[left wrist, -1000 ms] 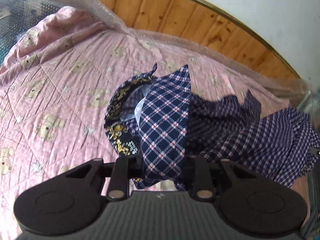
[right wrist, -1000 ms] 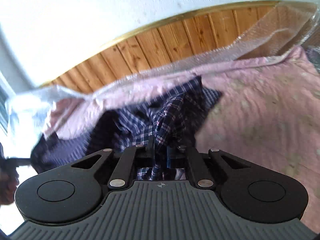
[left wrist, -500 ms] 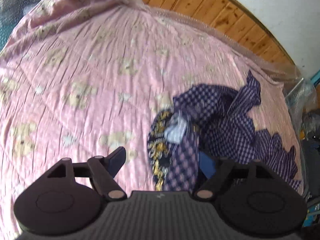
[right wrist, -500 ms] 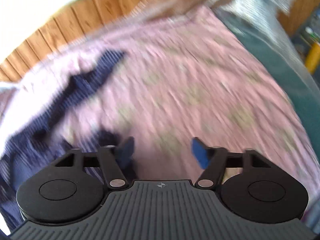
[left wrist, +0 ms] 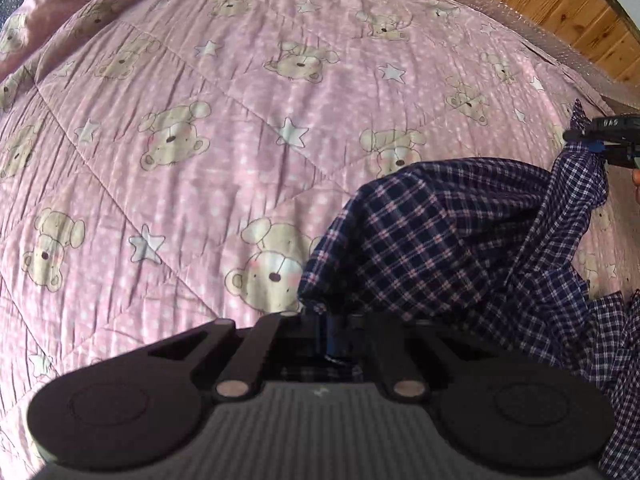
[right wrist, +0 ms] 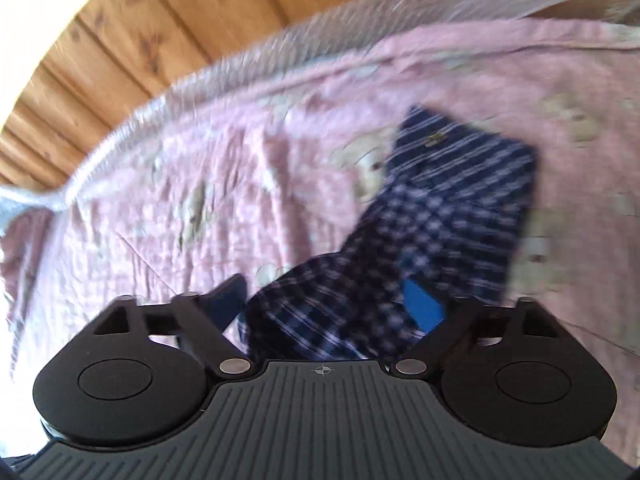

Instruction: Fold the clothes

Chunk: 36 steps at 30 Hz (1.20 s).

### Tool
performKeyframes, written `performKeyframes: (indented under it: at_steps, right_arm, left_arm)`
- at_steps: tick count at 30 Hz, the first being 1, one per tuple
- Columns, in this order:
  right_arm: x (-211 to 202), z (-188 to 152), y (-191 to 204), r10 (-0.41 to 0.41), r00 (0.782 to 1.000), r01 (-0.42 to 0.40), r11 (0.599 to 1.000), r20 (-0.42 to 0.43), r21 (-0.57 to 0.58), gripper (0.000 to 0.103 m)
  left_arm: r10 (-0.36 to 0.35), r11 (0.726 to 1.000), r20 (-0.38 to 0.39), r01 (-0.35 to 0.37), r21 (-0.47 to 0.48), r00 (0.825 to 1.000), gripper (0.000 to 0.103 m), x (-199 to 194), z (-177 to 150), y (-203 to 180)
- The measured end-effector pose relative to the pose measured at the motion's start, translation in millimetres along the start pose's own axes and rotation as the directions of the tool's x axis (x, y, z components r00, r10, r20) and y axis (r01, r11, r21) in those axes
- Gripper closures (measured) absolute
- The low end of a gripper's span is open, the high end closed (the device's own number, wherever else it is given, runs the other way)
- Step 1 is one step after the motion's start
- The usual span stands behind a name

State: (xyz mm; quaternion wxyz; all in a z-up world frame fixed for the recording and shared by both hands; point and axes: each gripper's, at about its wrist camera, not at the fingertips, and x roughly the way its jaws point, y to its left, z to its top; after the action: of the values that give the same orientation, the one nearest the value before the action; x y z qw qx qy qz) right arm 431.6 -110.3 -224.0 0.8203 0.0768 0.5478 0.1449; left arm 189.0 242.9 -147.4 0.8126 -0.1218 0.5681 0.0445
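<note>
Left wrist view: my left gripper point(left wrist: 338, 334) clamps the navy-and-white checked cotton shirt point(left wrist: 448, 248), stretching rightward over the pink bear-print quilt point(left wrist: 180, 128) toward my right gripper point(left wrist: 600, 146), whose jaws gape around cloth.

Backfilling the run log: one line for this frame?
task: fold clothes | left gripper: shut on plaid shirt | right gripper: open, shirt between its fingers, view blurred | surface: pink quilt

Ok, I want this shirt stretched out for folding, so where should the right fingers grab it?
Probably the narrow band of plaid shirt running between the open right gripper fingers; close on it from above, across its width. The left gripper holds another part.
</note>
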Motion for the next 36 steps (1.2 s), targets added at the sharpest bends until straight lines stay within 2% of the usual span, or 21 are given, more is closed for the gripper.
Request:
performKeyframes:
  at_steps: [1, 2, 5, 8, 10, 11, 12, 13, 14, 16, 17, 19, 21, 23, 25, 26, 28, 31, 33, 35, 36]
  right_arm:
    - [2.9, 0.8, 7.8, -0.032, 0.999, 0.032, 0.998, 0.004, -0.054, 0.099]
    - [-6.0, 2.1, 12.5, -0.042, 0.998, 0.046, 0.994, 0.045, -0.096, 0.103]
    - [-77.9, 6.3, 3.1, -0.033, 0.968, 0.063, 0.992, 0.25, -0.113, 0.103]
    - [-177.9, -12.6, -25.9, 0.01, 0.886, 0.033, 0.996, 0.464, -0.085, 0.103]
    - [-214.7, -38.9, -48.2, -0.002, 0.87, 0.02, 0.999, 0.493, -0.032, 0.101]
    - [-217.3, -53.3, -60.6, -0.034, 0.883, 0.04, 0.999, 0.468, -0.004, 0.099]
    - [-201.7, -69.1, -74.2, -0.095, 0.914, 0.094, 0.995, 0.395, 0.024, 0.083]
    - [-186.1, -84.8, -87.8, -0.156, 0.935, 0.149, 0.988, 0.319, 0.046, 0.052]
    - [-168.8, -99.6, -103.4, -0.207, 0.954, 0.196, 0.978, 0.217, 0.073, 0.045]
    - [-157.5, -131.5, -133.9, -0.246, 0.965, 0.228, 0.958, 0.091, 0.174, 0.072]
    - [-161.6, -146.0, -142.9, -0.242, 0.967, 0.222, 0.952, 0.078, 0.21, 0.069]
    - [-178.6, -162.4, -138.2, -0.217, 0.97, 0.194, 0.963, 0.113, 0.184, 0.046]
    - [-190.5, -167.7, -114.7, -0.201, 0.969, 0.188, 0.977, 0.141, 0.098, 0.045]
    - [-197.2, -171.5, -74.2, -0.156, 0.973, 0.162, 0.987, 0.171, -0.021, 0.045]
    - [-198.5, -181.4, -9.1, -0.049, 0.981, 0.085, 0.978, 0.187, -0.19, 0.039]
    - [-197.5, -191.5, 28.8, 0.022, 0.983, 0.03, 0.96, 0.181, -0.279, 0.035]
    - [-190.1, -220.1, 107.7, 0.169, 0.977, -0.092, 0.887, 0.132, -0.452, 0.017]
    - [-163.5, -276.9, 218.6, 0.302, 0.953, -0.215, 0.714, 0.016, -0.667, 0.013]
    - [-135.8, -311.4, 260.8, 0.255, 0.967, -0.186, 0.613, -0.032, -0.768, 0.014]
    - [-105.3, -344.0, 291.7, 0.16, 0.986, -0.128, 0.51, -0.053, -0.85, 0.023]
    - [-90.0, -360.3, 307.1, 0.111, 0.992, -0.103, 0.453, -0.058, -0.885, 0.046]
  left_arm:
    - [0.002, 1.0, 0.027, -0.002, 0.01, 1.0, 0.101, -6.4, 8.7, -5.3]
    - [0.004, 1.0, 0.054, -0.005, 0.02, 0.999, 0.101, -12.7, 17.5, -10.7]
    - [-0.07, 0.996, 0.241, 0.081, -0.037, 0.968, 0.101, -72.6, 59.2, -2.4]
    - [-0.119, 0.989, 0.34, 0.141, -0.041, 0.933, 0.1, -105.5, 91.8, 9.5]
    - [-0.122, 0.99, 0.262, 0.137, -0.037, 0.957, 0.092, -76.9, 109.4, 8.3]
    - [-0.125, 0.99, 0.201, 0.135, -0.038, 0.972, 0.085, -55.3, 117.3, 7.4]
    - [-0.114, 0.993, 0.125, 0.117, -0.018, 0.986, 0.067, -30.0, 118.8, 3.1]
    - [-0.101, 0.995, 0.049, 0.101, 0.003, 0.994, 0.064, -4.7, 120.4, -1.1]
    - [-0.087, 0.996, 0.063, 0.089, -0.026, 0.994, 0.064, -8.2, 113.1, 6.7]
    - [-0.06, 0.994, 0.09, 0.067, -0.085, 0.994, 0.063, -15.5, 98.5, 22.3]
    - [-0.045, 0.992, 0.103, 0.057, -0.114, 0.994, 0.062, -19.1, 91.2, 30.1]
    - [-0.015, 0.984, 0.128, 0.037, -0.174, 0.992, 0.048, -26.3, 76.7, 45.7]
    - [0.017, 0.972, 0.15, 0.019, -0.233, 0.989, 0.03, -33.5, 62.1, 61.3]
    - [0.05, 0.957, 0.171, 0.003, -0.292, 0.984, 0.028, -40.7, 47.5, 76.9]
    - [0.083, 0.937, 0.189, -0.012, -0.35, 0.978, 0.027, -47.9, 33.0, 92.5]
    - [0.099, 0.917, 0.17, -0.023, -0.397, 0.98, 0.027, -45.5, 18.7, 103.9]
    - [0.098, 0.884, 0.151, -0.017, -0.467, 0.984, 0.028, -45.5, -3.0, 120.5]
    - [0.07, 0.858, 0.164, 0.025, -0.513, 0.984, 0.028, -52.2, -28.1, 131.1]
    - [0.05, 0.863, 0.175, 0.046, -0.503, 0.983, 0.028, -58.3, -39.4, 130.2]
    - [0.029, 0.875, 0.188, 0.066, -0.48, 0.982, 0.028, -60.8, -45.6, 123.4]
    - [0.019, 0.881, 0.196, 0.077, -0.467, 0.98, 0.028, -66.0, -52.8, 121.2]
